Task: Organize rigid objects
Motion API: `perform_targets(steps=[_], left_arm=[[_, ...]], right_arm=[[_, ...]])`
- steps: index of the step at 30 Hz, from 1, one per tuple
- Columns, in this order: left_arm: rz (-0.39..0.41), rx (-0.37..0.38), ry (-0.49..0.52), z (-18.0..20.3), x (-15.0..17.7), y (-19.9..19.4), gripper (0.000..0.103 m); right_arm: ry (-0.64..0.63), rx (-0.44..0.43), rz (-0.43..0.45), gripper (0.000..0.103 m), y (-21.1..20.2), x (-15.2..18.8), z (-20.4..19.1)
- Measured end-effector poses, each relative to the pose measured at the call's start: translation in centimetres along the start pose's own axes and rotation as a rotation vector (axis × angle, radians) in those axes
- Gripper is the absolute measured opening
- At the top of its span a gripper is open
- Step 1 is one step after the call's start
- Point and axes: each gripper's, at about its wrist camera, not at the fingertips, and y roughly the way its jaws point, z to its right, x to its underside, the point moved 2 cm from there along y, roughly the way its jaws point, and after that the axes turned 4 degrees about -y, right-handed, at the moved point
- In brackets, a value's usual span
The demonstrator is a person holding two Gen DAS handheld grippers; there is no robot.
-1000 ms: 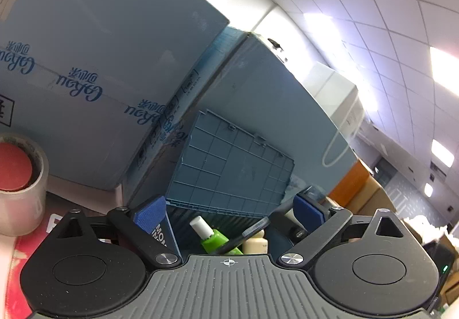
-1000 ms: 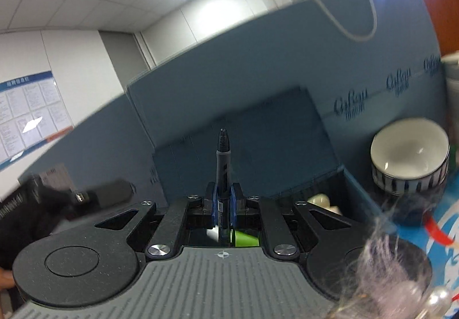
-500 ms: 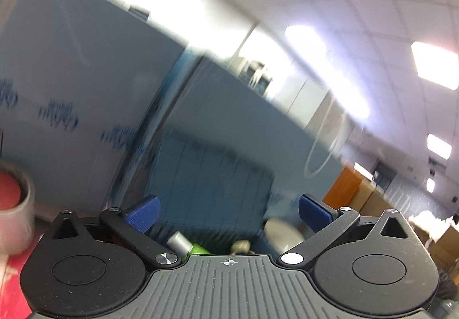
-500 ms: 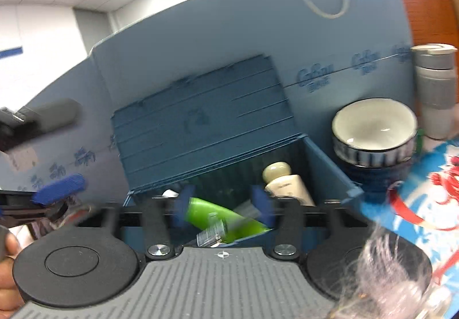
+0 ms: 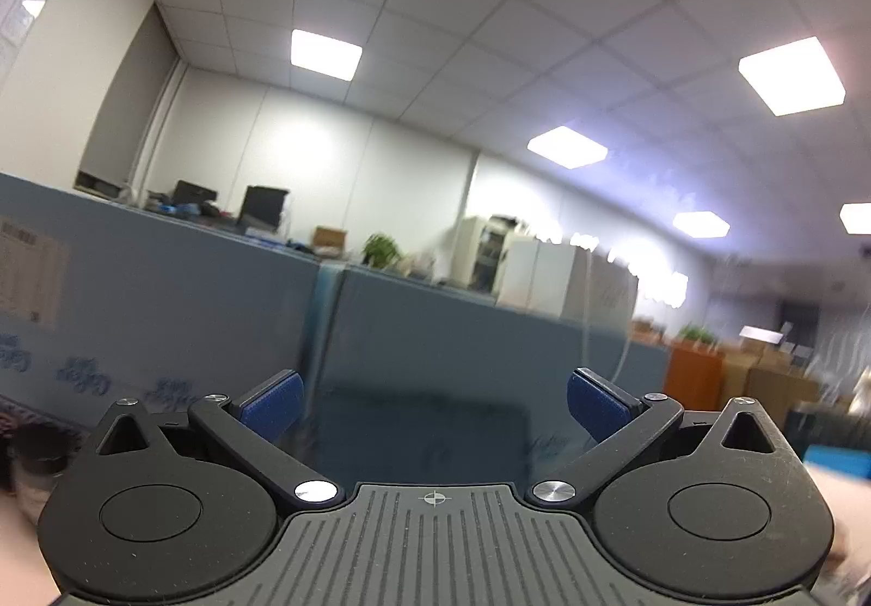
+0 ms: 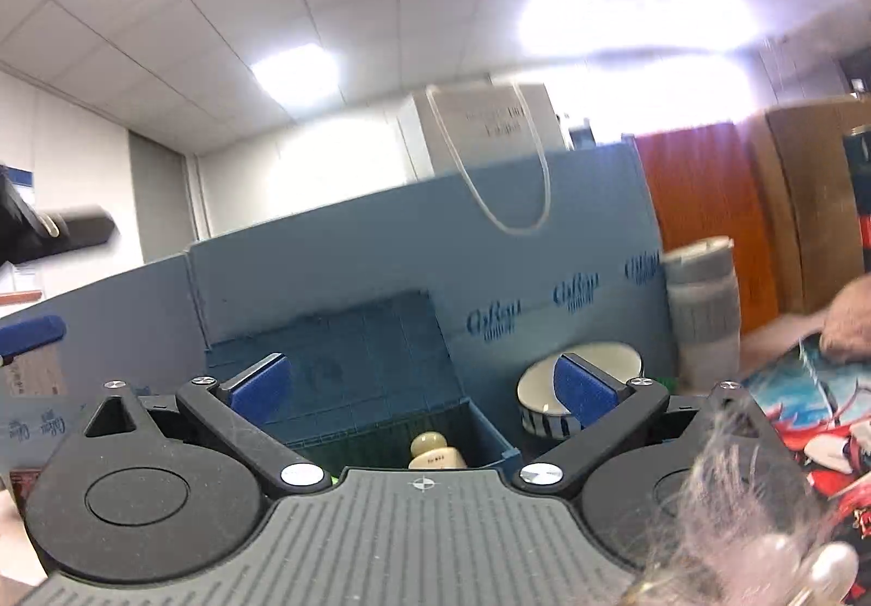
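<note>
Right gripper [image 6: 422, 391]: jaws have just been opening and now stand spread wide, nothing between the blue pads [image 6: 258, 388]; a second ago they pinched a black pen upright.
Pen: gone from the jaws; not to be found in either view now.
Blue crate [image 6: 490, 434]: at 6 o'clock ahead of the right gripper, its ribbed lid [image 6: 348, 355] standing open behind it.
Cream bottle [image 6: 435, 451]: inside the crate, top only showing above the gripper body; the green bottle seen earlier is now hidden but for a sliver.
Bowl [image 6: 544, 388]: at 3 o'clock just beside the crate, half covered by the right pad.
Grey tumbler [image 6: 705, 301]: beyond the bowl, blurred.
Left gripper [image 5: 433, 402]: released, pads wide apart and empty, as a second ago.
Left view change: tape roll and crate contents have dropped out; office ceiling and blue partition [image 5: 462, 328] now fill it.
Hard to make out: dark crate lid [image 5: 419, 434] between the left pads, smeared by motion; a hand [image 6: 849, 314] at 3 o'clock in the right view, cut by the edge.
</note>
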Motion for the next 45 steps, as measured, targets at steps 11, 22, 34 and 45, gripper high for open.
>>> perform_targets(steps=[11,22,34,45], left_arm=[[0.103,-0.151,0.123,-0.9,8.1,1.1,0.103],[0.115,-0.143,0.208,0.2,9.6,0.4,0.103],[0.135,-0.144,0.231,0.6,9.8,0.0,0.103],[0.130,-0.137,0.232,0.5,9.8,0.1,0.103]], right_arm=[[-0.207,0.036,0.093,0.103,0.8,2.6,0.0],[-0.271,0.077,0.162,0.103,-0.2,3.4,-0.2],[-0.287,0.077,0.179,0.103,-0.5,3.4,-0.5],[-0.288,0.080,0.173,0.103,-0.2,3.4,-0.7]])
